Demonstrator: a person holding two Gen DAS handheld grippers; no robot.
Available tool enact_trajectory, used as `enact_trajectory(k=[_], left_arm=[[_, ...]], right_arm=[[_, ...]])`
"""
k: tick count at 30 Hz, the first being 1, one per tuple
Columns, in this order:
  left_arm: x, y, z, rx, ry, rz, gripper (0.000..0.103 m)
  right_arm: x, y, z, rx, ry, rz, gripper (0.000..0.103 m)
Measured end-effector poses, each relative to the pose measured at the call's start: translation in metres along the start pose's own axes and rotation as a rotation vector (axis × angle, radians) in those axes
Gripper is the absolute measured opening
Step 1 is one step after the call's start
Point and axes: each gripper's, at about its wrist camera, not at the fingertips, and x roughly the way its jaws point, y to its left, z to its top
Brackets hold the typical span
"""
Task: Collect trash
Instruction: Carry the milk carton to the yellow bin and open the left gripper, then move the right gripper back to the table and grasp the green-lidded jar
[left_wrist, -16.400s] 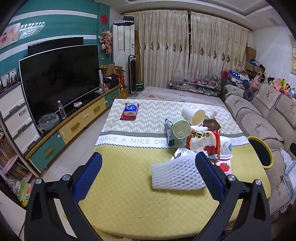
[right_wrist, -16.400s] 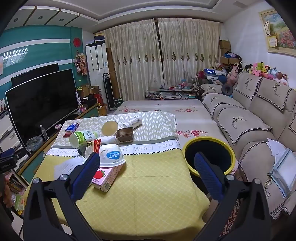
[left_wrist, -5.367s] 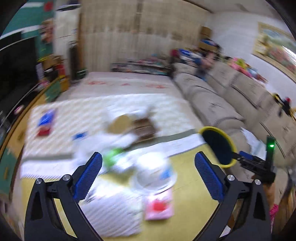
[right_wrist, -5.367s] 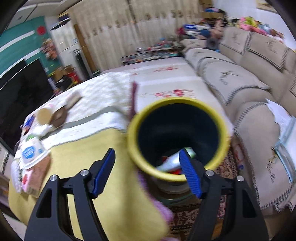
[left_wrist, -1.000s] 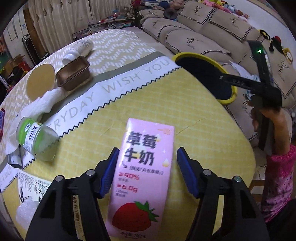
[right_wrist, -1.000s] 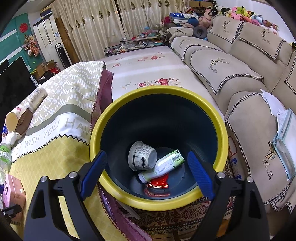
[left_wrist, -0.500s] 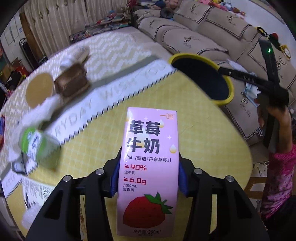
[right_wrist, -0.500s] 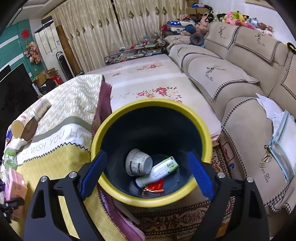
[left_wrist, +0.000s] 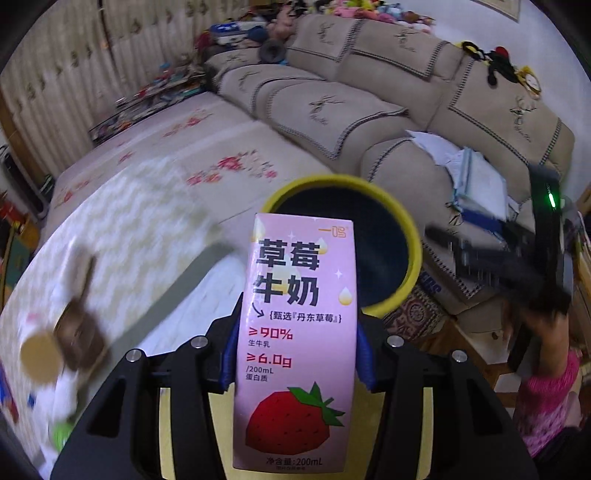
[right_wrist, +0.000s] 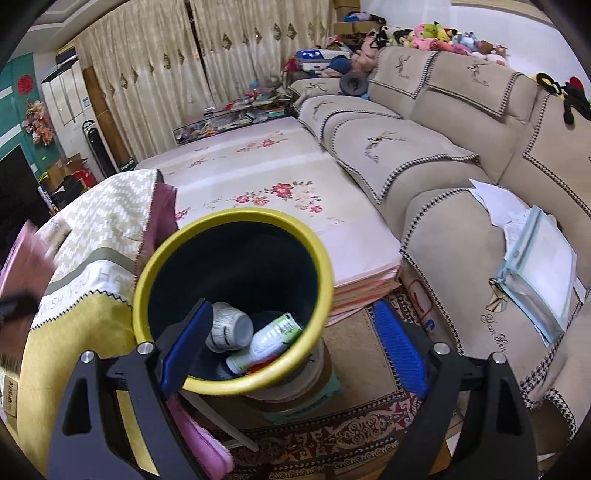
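Sofa: a long beige fabric sofa (right_wrist: 461, 147) stands behind the bin, with papers on its seat.
Table: a table with a yellow checked cloth (left_wrist: 184, 317) sits just beside the bin.
Bin: a round dark bin with a yellow rim (right_wrist: 236, 384) holds a white cup (right_wrist: 229, 326) and a white-green bottle (right_wrist: 267, 341).
Carton: a pink strawberry milk carton (left_wrist: 295, 347) is raised in front of the bin, off the table.
Left gripper (left_wrist: 295, 363): its blue pads clamp the carton's two sides.
Right gripper (right_wrist: 293, 349): the jaws stand wide apart, nothing is between the pads.
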Motion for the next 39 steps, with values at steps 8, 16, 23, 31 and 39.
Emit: enact_trajectory(k=[8,16,23,31,39], left_arm=[[0.083,-0.02,0.07,-0.017,0.059,-0.069,0.05],[0.149,-0.02,0.081,-0.046,0.12,-0.033,0.05],[0.122,-0.004,0.071,-0.138,0.07,-0.03,0.076],[-0.038,0.025,0.001,-0.207,-0.188,0.004,0.095],[-0.145,0.1,-0.13,-0.428,-0.3,0.115,0.098]], right_arm=[[-0.014,-0.031,-0.01,0.048,0.002,-0.035,0.084],[-0.019,-0.037,-0.013,0.052,0.008,-0.052,0.084],[-0.018,-0.028,-0.014,0.041,0.014,-0.041,0.084],[-0.013,0.004,-0.018,0.002,0.029,0.017,0.084],[-0.014,0.059,-0.021,-0.072,0.035,0.079,0.084]])
